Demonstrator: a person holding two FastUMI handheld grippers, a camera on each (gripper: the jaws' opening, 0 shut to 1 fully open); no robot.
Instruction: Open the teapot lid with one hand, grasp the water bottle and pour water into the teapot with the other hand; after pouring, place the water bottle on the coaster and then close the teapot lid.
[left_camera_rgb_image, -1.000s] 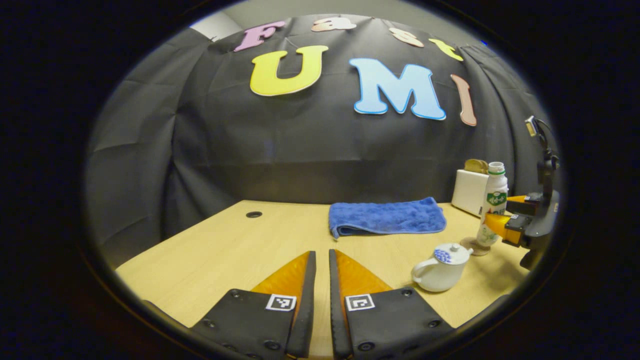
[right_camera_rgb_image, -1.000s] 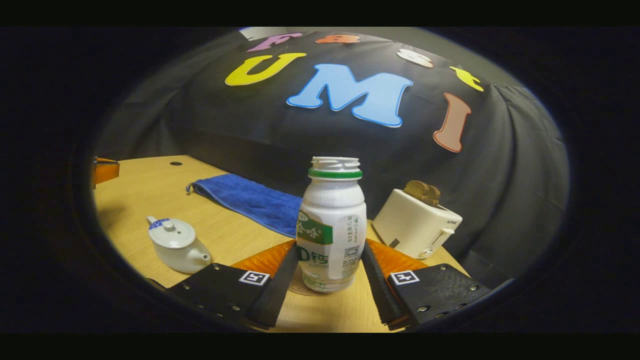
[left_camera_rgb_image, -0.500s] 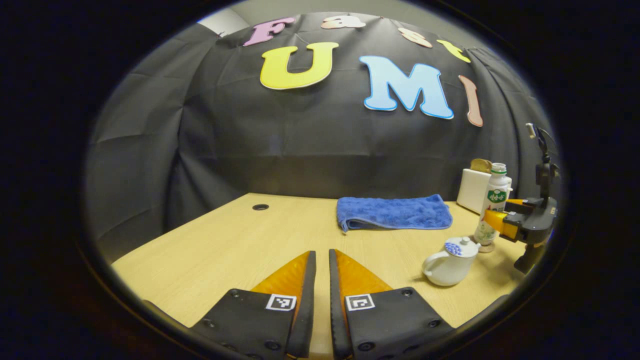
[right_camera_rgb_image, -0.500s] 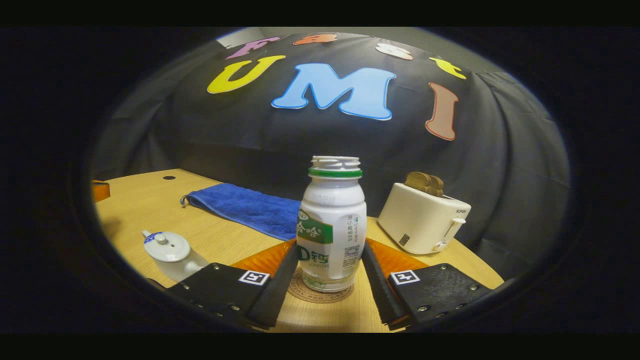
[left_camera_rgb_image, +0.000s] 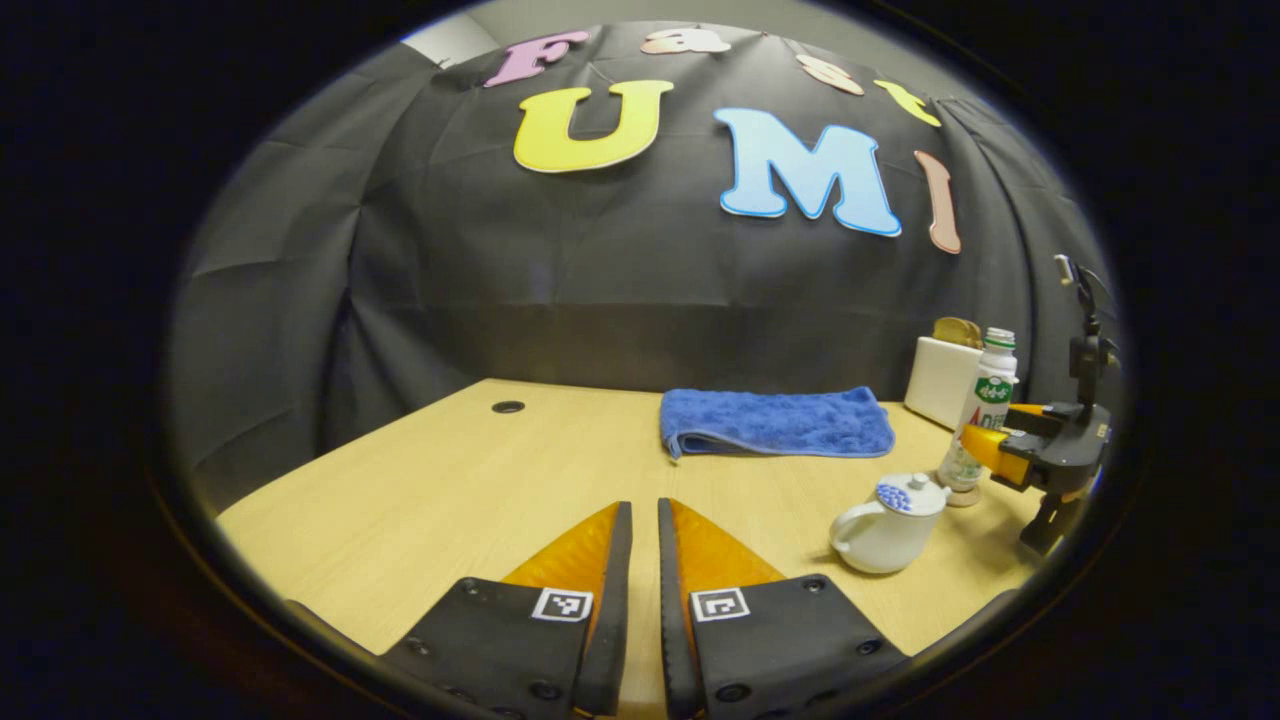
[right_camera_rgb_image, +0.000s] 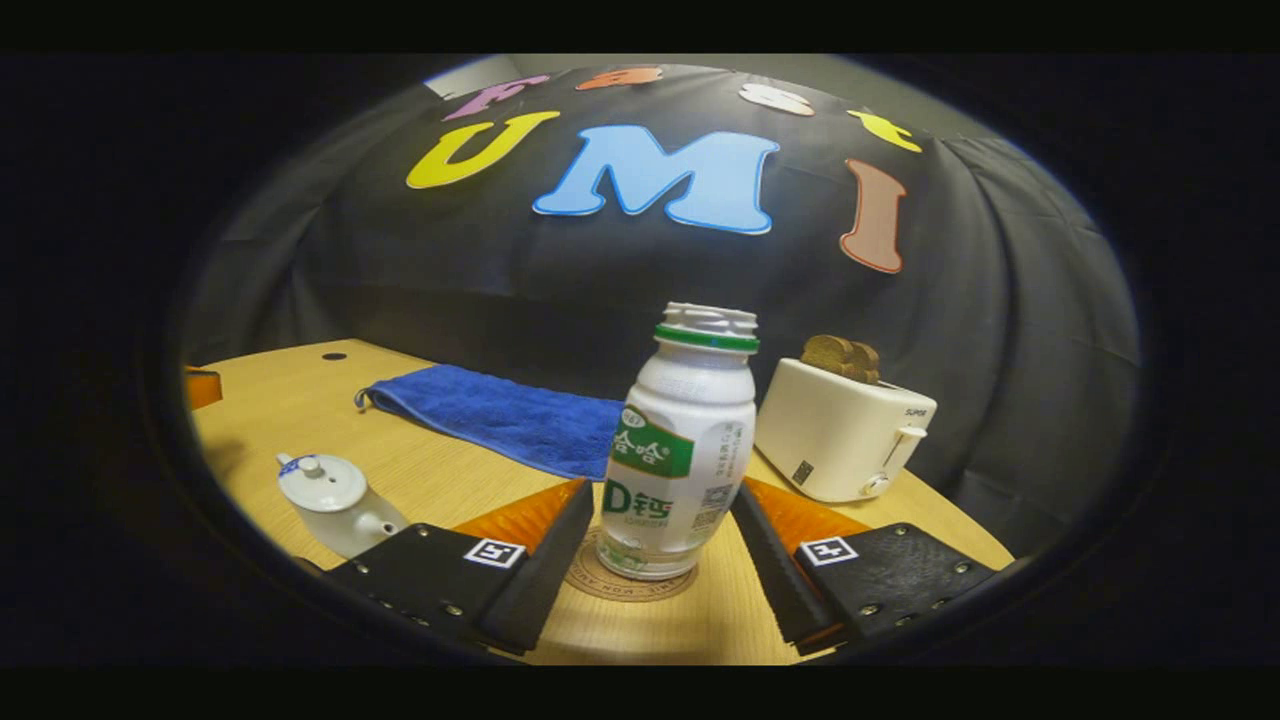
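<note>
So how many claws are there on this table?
2: one claw low over the near table edge, its fingers nearly together; the other claw beside the teapot, fingers either side of the bottle.

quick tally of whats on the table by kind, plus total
teapot: 1
bottle: 1
coaster: 1
towel: 1
toaster: 1
total: 5

Pale wood table (left_camera_rgb_image: 450, 470): blue towel (left_camera_rgb_image: 775, 422), white teapot (left_camera_rgb_image: 885, 525), toaster (right_camera_rgb_image: 840, 440), round coaster (right_camera_rgb_image: 630, 585).
</note>
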